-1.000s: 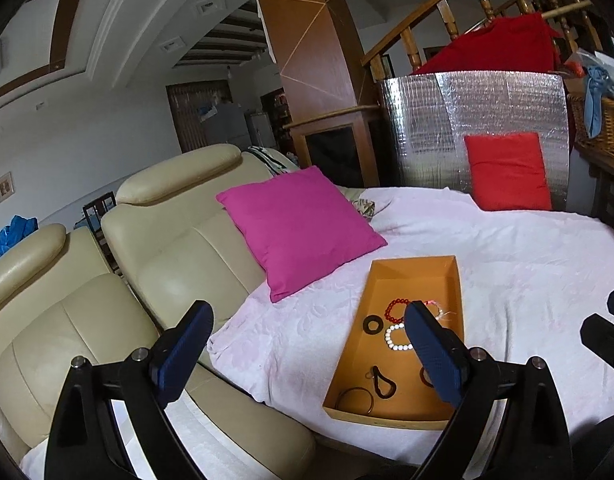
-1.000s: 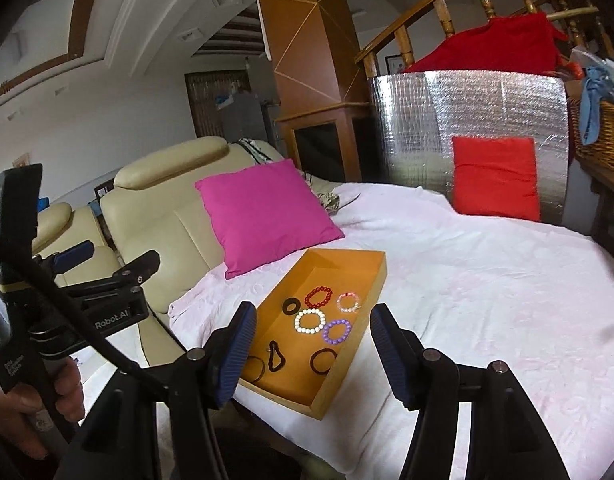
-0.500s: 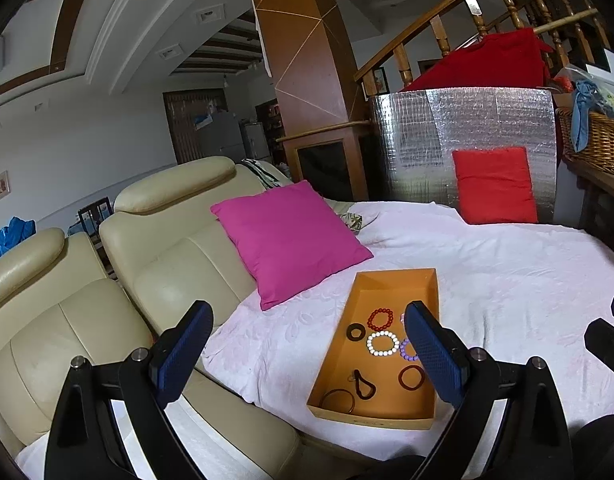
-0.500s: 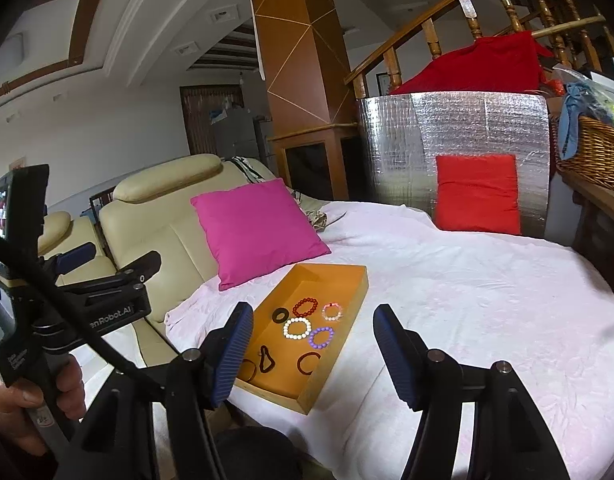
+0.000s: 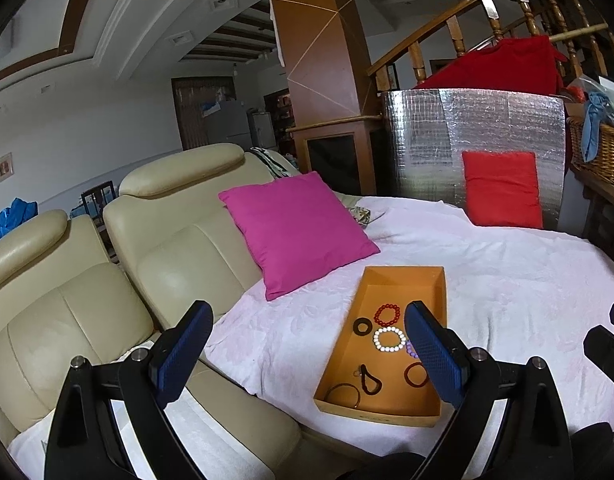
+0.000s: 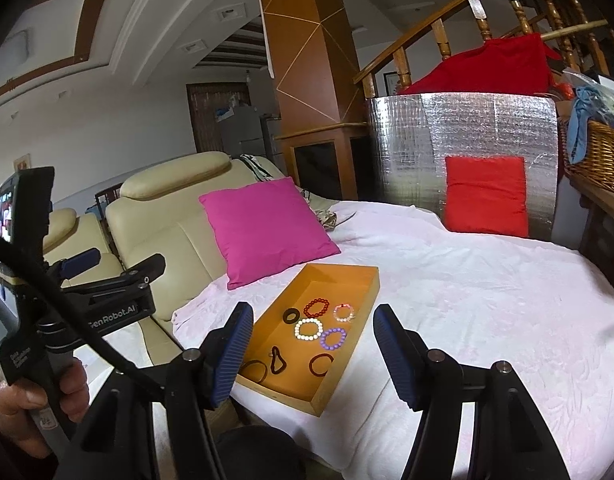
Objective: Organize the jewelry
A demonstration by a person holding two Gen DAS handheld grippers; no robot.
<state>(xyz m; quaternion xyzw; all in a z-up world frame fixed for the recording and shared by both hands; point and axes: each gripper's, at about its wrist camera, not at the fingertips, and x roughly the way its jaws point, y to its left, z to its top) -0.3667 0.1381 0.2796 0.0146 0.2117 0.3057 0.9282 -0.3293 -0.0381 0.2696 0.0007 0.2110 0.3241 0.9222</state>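
An orange wooden tray (image 5: 343,360) (image 6: 367,304) lies on the white-covered sofa seat. In it lie several bracelets and rings: a red bead bracelet (image 6: 316,307), a white bead bracelet (image 6: 308,329), a purple one (image 6: 333,338), a pink one (image 6: 344,312), a black ring (image 6: 291,315) and dark hair bands (image 6: 277,361). My left gripper (image 5: 307,356) is open and empty, held back from the tray's near end. My right gripper (image 6: 313,354) is open and empty, held back above the tray's near end.
A magenta cushion (image 5: 297,232) leans on the cream leather sofa back (image 5: 179,248) left of the tray. A red cushion (image 5: 501,188) stands against a silver foil panel (image 5: 471,132) at the back. A wicker basket (image 5: 599,152) sits far right. The white cover (image 6: 487,300) spreads right of the tray.
Both grippers have drawn back and tilted up, so the tray sits lower and smaller in view. Both stay open and empty. The jewelry has not moved.
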